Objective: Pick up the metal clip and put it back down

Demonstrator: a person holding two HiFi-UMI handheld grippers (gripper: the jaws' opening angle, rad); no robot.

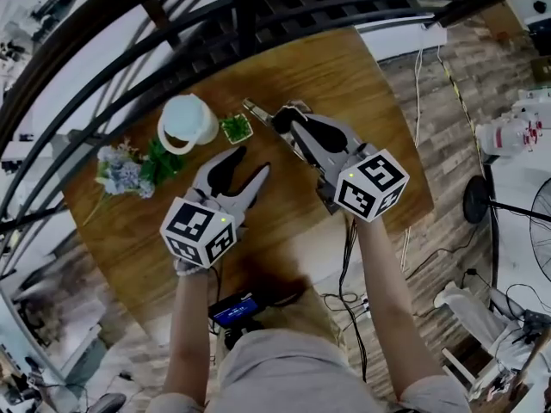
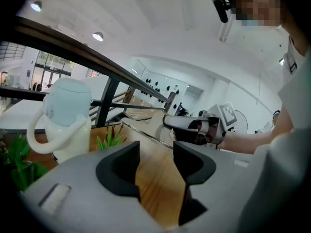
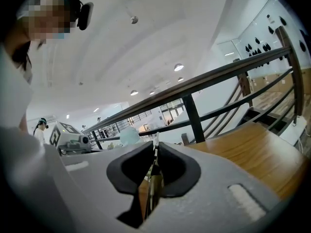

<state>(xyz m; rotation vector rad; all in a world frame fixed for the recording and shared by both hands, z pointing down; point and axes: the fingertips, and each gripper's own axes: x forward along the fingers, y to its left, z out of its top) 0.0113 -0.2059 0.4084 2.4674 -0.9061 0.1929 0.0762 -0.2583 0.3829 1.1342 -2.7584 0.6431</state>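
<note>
Looking down in the head view, the wooden table [image 1: 344, 84] fills the middle of the frame, with a dark railing [image 1: 258, 7] curving across the top. The left gripper [image 1: 250, 163] sits left of centre, its two dark jaws spread in a V with only bare wood between them. The right gripper [image 1: 280, 119] reaches toward the upper middle and its jaws are closed on the metal clip [image 1: 256, 109], which sticks out past the tips toward the upper left. Just left of the clip stands a small green plant [image 1: 236, 128], then a white jug [image 1: 188, 123], and further left a bunch of flowers [image 1: 120, 172].

In the left gripper view, the left gripper [image 2: 156, 154] has its jaws well apart, with nothing in them but the table [image 2: 155, 183] showing through the gap. The jug [image 2: 65, 120] stands at the left, the plant [image 2: 109, 139] beside it, and the right gripper [image 2: 167, 123] hangs in the middle distance, clear of the wood.

In the right gripper view, the right gripper [image 3: 155, 152] is pinched tight on the clip [image 3: 153, 186], a thin metal strip standing on edge between the pads. The table [image 3: 257, 154] lies at the lower right, and the railing [image 3: 204, 86] crosses behind.
</note>
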